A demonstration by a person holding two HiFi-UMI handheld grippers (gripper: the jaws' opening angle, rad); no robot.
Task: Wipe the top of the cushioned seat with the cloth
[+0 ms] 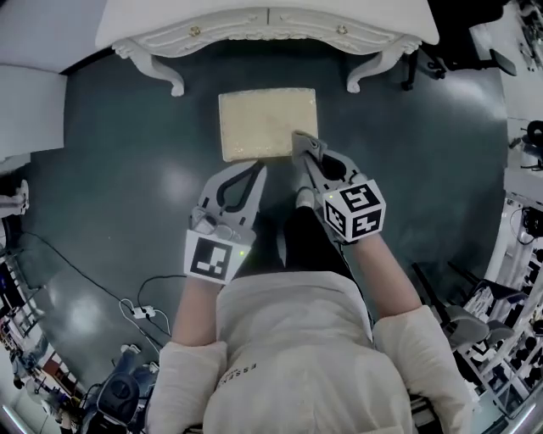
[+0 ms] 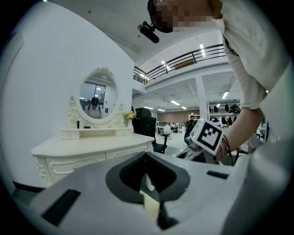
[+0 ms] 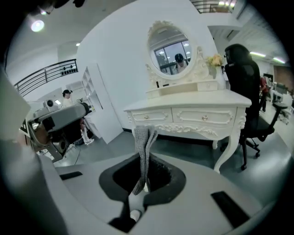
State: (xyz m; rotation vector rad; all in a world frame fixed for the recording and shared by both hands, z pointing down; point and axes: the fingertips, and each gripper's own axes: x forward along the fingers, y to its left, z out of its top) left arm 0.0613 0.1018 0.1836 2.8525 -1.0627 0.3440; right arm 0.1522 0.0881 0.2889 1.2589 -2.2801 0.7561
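Between my right fingers (image 3: 143,180) hangs a grey knitted cloth (image 3: 145,142). They pinch it near its lower end, and the rest stands up in a folded strip ahead of the tips. From the head view, those fingers (image 1: 299,142) sit at the near right corner of the cushioned seat (image 1: 263,119), though I cannot tell whether the cloth touches the cushion.

My left fingers (image 2: 146,172) are pressed together along a single seam, and I see nothing gripped in them. From above, their tips (image 1: 257,169) point at the seat's near edge and stop just short of it, beside my right hand's gripper.

The seat is a pale beige rectangle on the dark grey-green floor (image 1: 127,178), just in front of a white carved dressing table (image 1: 267,25). It stands between the table's curved front legs. On the table an oval mirror (image 3: 172,53) stands in an ornate white frame, with a small bunch of pale flowers (image 3: 213,59) beside it. A black office chair (image 3: 245,92) stands at the table's right end. Cables trail over the floor (image 1: 127,305) near my left side.
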